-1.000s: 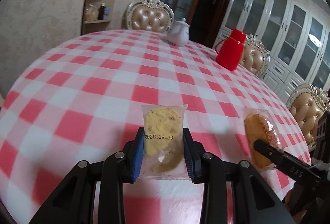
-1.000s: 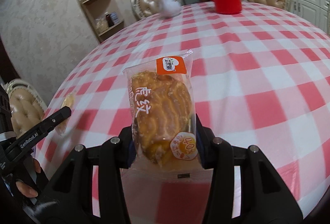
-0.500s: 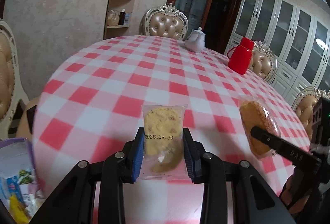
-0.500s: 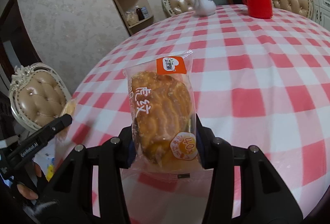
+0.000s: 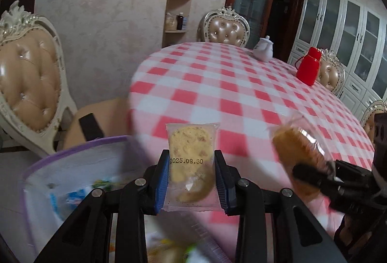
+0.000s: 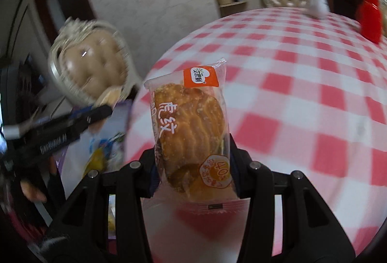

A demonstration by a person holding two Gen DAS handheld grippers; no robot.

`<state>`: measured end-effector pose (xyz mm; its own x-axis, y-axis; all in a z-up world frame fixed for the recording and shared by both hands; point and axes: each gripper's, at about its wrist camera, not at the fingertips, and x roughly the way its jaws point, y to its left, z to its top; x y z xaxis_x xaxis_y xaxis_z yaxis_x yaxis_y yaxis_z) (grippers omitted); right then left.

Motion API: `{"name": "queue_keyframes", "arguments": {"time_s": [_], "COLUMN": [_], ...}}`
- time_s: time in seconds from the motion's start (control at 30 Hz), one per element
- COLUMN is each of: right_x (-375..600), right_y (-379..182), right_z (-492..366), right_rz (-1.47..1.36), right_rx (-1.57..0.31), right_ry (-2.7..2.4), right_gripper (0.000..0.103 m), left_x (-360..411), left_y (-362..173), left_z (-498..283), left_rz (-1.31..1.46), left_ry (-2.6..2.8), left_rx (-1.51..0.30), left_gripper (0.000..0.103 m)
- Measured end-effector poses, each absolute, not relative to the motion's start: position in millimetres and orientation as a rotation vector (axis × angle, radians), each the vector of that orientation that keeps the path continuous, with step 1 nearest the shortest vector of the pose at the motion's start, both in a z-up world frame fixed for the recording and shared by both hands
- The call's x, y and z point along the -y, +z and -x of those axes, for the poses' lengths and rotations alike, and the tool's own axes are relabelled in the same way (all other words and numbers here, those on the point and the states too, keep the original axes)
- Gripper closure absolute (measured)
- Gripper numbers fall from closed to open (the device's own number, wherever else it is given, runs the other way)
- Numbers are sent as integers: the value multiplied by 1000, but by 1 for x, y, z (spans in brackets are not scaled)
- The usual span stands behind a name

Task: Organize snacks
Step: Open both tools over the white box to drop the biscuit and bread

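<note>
Each gripper pinches a snack upright, left gripper (image 5: 191,177) a cookie packet (image 5: 191,163), right gripper (image 6: 193,173) a bread packet (image 6: 191,134), long axes pointing forward, both now carried off the table (image 5: 241,83) edge above a purple-rimmed bin (image 5: 72,161).

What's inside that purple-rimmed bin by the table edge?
The purple-rimmed bin already holds several blurred snack packets, blue, white and yellow. The left gripper and its cookie packet hide the rest.

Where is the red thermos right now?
The red thermos stands upright on the far right of the checkered table, right of the white teapot.
</note>
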<state>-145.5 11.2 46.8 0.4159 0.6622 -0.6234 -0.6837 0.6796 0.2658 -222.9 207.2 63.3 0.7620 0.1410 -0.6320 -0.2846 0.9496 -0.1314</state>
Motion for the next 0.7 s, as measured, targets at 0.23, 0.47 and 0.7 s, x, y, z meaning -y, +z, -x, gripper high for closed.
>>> {"name": "queue_keyframes", "arguments": {"time_s": [0.23, 0.47, 0.7], "right_x": [-72, -126, -153], "right_y": [47, 39, 24], "right_z": [215, 260, 263], "right_rz": [177, 308, 360], "right_rx": [-745, -742, -776], "right_ry": [955, 1025, 1026], "right_gripper": [53, 53, 28], "left_x": [-250, -298, -322], "left_y": [79, 56, 38], "left_z": [286, 344, 344], "left_rz": [124, 261, 359], "left_ry": [296, 333, 328], "left_rx": [-678, -686, -690], "left_gripper": [67, 66, 10]}}
